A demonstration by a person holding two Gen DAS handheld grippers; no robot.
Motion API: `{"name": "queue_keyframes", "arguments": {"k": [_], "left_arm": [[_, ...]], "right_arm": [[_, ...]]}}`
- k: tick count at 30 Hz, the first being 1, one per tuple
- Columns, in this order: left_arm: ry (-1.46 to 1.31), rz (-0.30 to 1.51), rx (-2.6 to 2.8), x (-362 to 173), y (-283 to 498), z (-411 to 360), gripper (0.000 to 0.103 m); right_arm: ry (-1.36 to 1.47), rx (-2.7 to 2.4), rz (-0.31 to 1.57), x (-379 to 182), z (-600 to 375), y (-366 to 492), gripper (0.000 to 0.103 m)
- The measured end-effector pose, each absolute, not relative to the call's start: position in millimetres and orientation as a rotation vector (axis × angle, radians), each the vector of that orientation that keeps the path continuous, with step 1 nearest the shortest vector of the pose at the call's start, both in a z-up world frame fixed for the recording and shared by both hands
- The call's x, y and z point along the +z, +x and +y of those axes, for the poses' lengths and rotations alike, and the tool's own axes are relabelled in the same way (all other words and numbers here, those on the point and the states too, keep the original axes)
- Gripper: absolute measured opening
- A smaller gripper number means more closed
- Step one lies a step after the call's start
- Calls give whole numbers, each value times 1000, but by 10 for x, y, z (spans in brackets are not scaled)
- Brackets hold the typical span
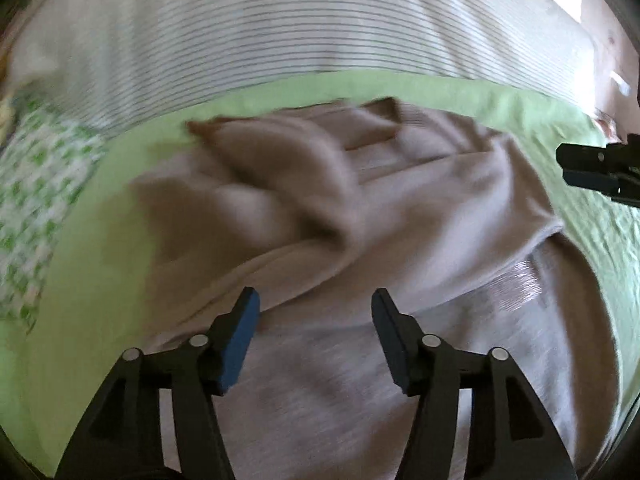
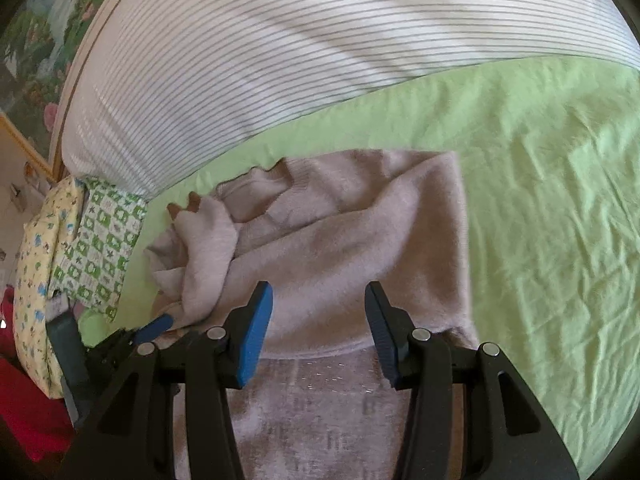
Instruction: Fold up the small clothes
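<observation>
Both sets of tongs, left gripper [image 1: 316,300] and right gripper [image 2: 319,294], spread apart, empty, above crumpled beige knit sweater [image 2: 344,248] on green bedsheet [image 2: 540,200]; floral wall picture [image 2: 44,36] only in right view

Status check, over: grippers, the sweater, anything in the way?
Left gripper and right gripper open, holding nothing. Sweater partly folded on green sheet. Nothing in the way.

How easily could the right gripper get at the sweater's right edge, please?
Probably easily: the right gripper is open just above the sweater, and only bare green sheet lies beside that edge.
</observation>
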State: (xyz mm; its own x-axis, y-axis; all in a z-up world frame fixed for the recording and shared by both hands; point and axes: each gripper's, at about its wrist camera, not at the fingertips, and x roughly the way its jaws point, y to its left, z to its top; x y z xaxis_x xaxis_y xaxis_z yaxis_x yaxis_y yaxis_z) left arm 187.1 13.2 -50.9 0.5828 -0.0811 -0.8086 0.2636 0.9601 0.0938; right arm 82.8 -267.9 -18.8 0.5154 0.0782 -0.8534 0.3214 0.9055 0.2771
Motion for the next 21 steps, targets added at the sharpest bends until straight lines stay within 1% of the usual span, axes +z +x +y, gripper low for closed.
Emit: {"name": "queue_keyframes", "arguments": {"k": [5,12,17,21], "left_arm": [[195,968,-43,-651,1926,744,65],[194,1027,-15,-887,2197,974,65],[225,1025,36,-982,2268,1035,66],[142,1034,149,-982,2376,1210,63]], "right_arm": [[368,-18,1057,-280,-2198,1382,49],[146,125,1106,-556,-1251,2451,49],[-64,139,1210,-993,-758,3056,49],[-159,141,1254,-1311,-554,3269,49]]}}
